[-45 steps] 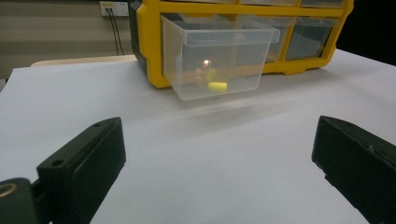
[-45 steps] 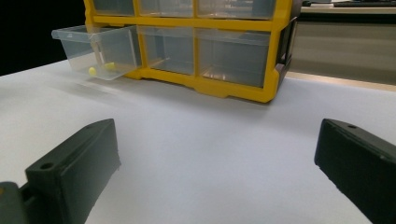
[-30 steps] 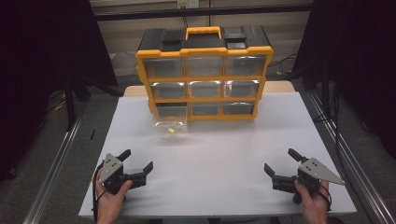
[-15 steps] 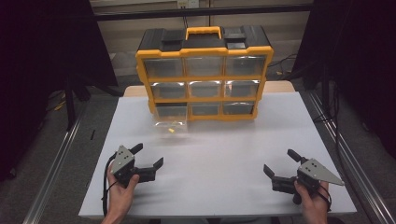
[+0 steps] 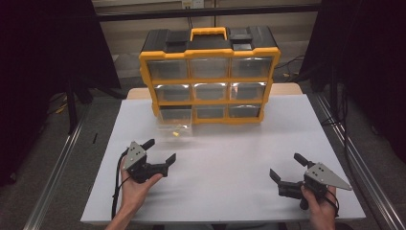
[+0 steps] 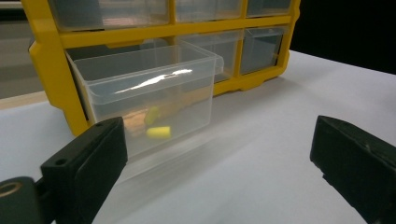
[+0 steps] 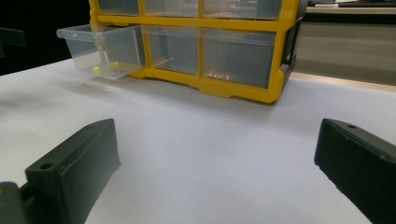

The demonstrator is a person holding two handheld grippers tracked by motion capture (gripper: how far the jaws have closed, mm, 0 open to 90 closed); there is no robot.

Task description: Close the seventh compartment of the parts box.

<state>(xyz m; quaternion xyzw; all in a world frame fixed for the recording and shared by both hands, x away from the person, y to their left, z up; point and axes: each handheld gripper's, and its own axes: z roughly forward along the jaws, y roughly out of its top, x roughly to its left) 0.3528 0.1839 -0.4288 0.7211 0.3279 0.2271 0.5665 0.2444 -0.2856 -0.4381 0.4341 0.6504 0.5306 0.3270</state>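
White table [image 5: 230, 191], pulled-out drawer [image 6: 149, 100], blurred yellow bits [image 6: 158, 132]

both forearms are bare, and each hand grips a black two-jaw tool, the left gripper [image 5: 159, 150] and right gripper [image 5: 287, 166], with blocky jaws, a grey three-cornered top plate and a trailing black cable.

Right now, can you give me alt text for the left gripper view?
A clear drawer stands pulled out of a yellow organizer, with small yellow pieces inside. The left gripper is open, pointing at it over the white table.
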